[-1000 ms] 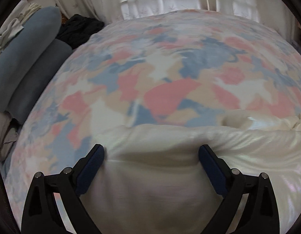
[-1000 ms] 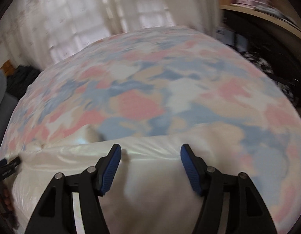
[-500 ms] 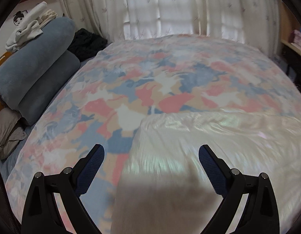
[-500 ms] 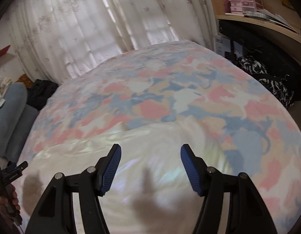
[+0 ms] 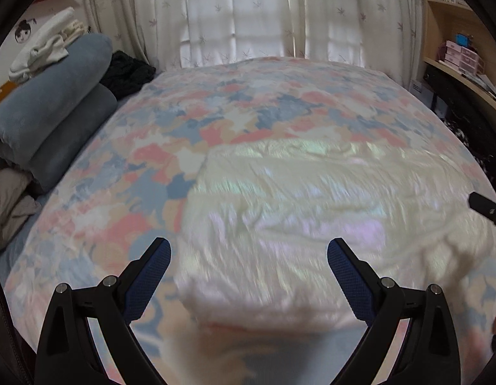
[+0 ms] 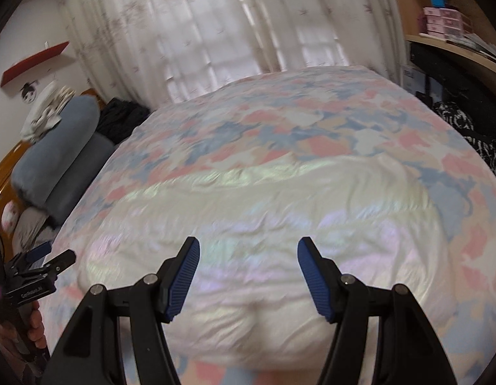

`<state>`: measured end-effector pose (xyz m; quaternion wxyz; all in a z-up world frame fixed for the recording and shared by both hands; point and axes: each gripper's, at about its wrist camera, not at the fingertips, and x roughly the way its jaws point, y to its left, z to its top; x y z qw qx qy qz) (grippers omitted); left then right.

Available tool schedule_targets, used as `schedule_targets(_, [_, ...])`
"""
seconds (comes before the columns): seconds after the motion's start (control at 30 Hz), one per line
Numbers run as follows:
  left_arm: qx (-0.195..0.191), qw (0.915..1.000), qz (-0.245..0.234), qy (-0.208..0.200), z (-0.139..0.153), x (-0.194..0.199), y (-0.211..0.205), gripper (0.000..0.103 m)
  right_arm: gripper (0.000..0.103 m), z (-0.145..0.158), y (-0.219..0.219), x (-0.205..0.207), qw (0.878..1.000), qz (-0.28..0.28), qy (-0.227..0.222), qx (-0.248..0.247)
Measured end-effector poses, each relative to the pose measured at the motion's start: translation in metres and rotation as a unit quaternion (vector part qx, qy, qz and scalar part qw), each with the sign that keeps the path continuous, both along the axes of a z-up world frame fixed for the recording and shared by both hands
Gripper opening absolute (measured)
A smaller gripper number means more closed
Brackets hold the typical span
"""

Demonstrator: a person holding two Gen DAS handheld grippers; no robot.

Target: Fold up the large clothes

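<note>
You have just let go of the cream garment and pulled both grippers back and up — a second ago its folded edge sat right between the pads of each, and now it lies well below and ahead of them, spread flat on the patterned bedspread in the near half of the bed. That reads as one fold laid down and released; the garment is still a broad rectangle, so further folds probably remain. Your left gripper stands wide open with nothing between its blue pads, tilted down at the garment's left part, whose left edge runs just inside the left finger. Your right gripper is open too, moderately so and empty, angled down over the garment's near edge, where a small pucker shows. From the right wrist view the left gripper appears at the far left with your hand around its handle — the two are held apart, one over each side of the cloth.
</note>
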<state>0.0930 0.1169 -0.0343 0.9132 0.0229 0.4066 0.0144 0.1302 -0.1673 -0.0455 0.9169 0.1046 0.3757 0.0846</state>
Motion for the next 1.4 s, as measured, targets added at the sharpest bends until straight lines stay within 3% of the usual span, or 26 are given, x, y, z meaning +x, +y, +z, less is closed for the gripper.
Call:
schedule_targets(0.3, [-0.063, 0.9971, -0.002, 0.043, -0.032, -0.036, 0.005, 0.097, 0.064, -0.029, 0.022, -0.039, 0.999, 0.023, 0.022, 0.025])
schedule_targets(0.43, [-0.129, 0.9898, -0.011, 0.061, -0.056, -0.044, 0.013, 0.097, 0.064, -0.044, 0.029, -0.045, 0.999, 0.027, 0.028, 0.028])
schedule_targets(0.5, [-0.201, 0.9771, -0.022, 0.067, -0.071, -0.047, 0.022, 0.097, 0.064, -0.051, 0.032, -0.046, 0.999, 0.029, 0.03, 0.032])
schedule_targets(0.57, [-0.277, 0.9578, -0.016, 0.076, -0.093, -0.049, 0.033, 0.097, 0.063, -0.058, 0.035, -0.046, 0.998, 0.03, 0.031, 0.037])
schedule_targets(0.67, [-0.353, 0.9325, 0.019, 0.076, -0.126, -0.049, 0.049, 0.097, 0.063, -0.066, 0.039, -0.043, 0.998, 0.031, 0.033, 0.046])
schedule_targets(0.8, [-0.374, 0.9242, 0.053, 0.055, -0.154, -0.043, 0.058, 0.097, 0.063, -0.073, 0.044, -0.038, 0.997, 0.039, 0.033, 0.061])
schedule_targets(1.03, [-0.387, 0.9203, 0.057, 0.012, -0.157, -0.002, 0.062, 0.097, 0.063, -0.08, 0.054, -0.019, 0.996, 0.056, 0.027, 0.061])
schedule_targets(1.2, [-0.41, 0.9071, 0.094, 0.005, -0.166, 0.033, 0.076, 0.097, 0.061, -0.075, 0.059, 0.006, 0.996, 0.06, 0.014, 0.064])
schedule_targets(1.27, [-0.413, 0.9055, 0.1, -0.004, -0.168, 0.037, 0.076, 0.097, 0.055, -0.069, 0.063, 0.022, 0.997, 0.057, 0.003, 0.059])
schedule_targets(1.33, [-0.404, 0.9093, 0.1, -0.015, -0.17, 0.038, 0.073, 0.096, 0.046, -0.061, 0.067, 0.039, 0.997, 0.049, -0.012, 0.05])
schedule_targets(1.4, [-0.392, 0.9144, 0.098, -0.024, -0.169, 0.035, 0.073, 0.094, 0.027, -0.055, 0.074, 0.063, 0.999, 0.031, -0.028, 0.019])
